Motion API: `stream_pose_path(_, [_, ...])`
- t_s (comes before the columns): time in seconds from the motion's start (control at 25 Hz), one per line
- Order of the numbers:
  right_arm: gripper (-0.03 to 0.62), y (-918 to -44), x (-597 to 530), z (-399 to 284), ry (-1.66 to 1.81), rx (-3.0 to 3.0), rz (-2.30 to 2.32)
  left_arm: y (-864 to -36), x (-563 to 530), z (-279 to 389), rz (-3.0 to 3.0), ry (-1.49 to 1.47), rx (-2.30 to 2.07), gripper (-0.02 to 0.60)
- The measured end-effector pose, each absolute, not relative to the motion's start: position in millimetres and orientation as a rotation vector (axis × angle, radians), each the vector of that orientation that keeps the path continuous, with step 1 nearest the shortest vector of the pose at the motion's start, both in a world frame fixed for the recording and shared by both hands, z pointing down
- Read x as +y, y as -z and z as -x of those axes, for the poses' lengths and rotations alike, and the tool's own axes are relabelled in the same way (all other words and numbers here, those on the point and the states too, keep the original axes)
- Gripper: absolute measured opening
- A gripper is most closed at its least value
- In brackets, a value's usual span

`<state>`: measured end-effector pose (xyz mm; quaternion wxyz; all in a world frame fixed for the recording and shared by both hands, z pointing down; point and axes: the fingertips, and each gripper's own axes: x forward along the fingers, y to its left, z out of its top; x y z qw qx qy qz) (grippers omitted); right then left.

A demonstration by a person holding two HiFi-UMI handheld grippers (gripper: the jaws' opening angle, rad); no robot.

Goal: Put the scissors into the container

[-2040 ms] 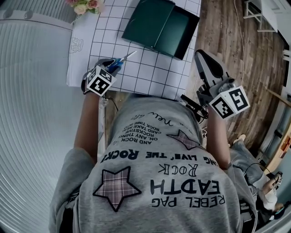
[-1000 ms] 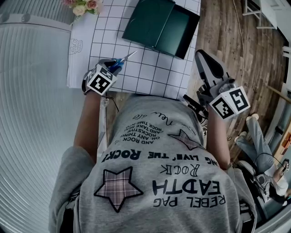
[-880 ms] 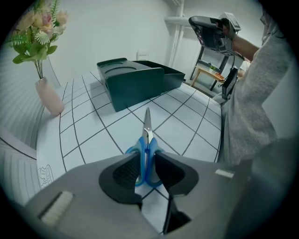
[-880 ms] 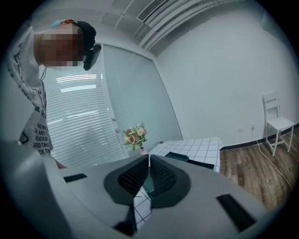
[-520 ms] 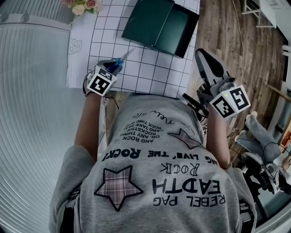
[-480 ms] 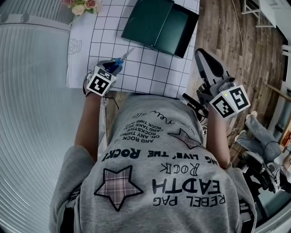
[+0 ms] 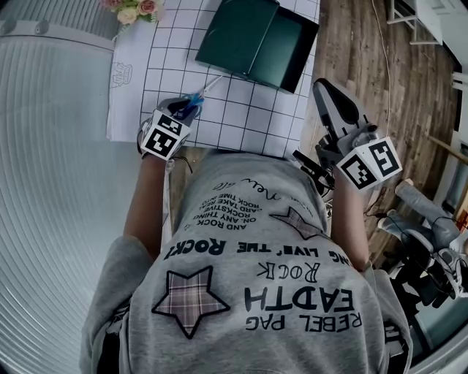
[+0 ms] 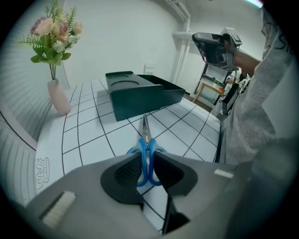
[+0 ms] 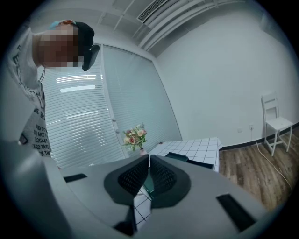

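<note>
Blue-handled scissors (image 7: 196,96) lie on the checked tablecloth, blades pointing at the dark green container (image 7: 256,44). My left gripper (image 7: 183,108) is at the table's near edge. Its jaws have just been closing, and the left gripper view shows the pads pressing on both sides of the scissors' (image 8: 145,149) blue handles, so the left gripper (image 8: 146,163) is shut on them. The open container (image 8: 140,93) stands just past the blade tip. My right gripper (image 7: 327,93) hangs off the table's right side over the floor; my right gripper (image 9: 149,161) is shut on nothing.
A pink vase of flowers (image 8: 58,95) stands at the table's far left corner (image 7: 135,9). The white checked tablecloth (image 7: 241,109) ends close to my body. Wooden floor (image 7: 365,58) lies to the right, with a white chair (image 9: 275,123) and another person's legs (image 7: 428,237).
The left gripper has shifted slightly and the scissor blades now point a bit closer to the container. The right gripper has stayed put. The person at the right has moved.
</note>
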<state>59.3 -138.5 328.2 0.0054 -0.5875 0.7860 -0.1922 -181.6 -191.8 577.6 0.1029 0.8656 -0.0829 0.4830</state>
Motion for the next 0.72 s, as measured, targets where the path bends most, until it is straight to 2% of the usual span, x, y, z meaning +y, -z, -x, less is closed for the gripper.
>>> stream_pose_path(0.72, [0.015, -317.4, -138.2, -56.2, 0.555, 2.447, 1.867, -500.6, -185.7, 161.0, -2.850, -1.122, -0.290, 0.091])
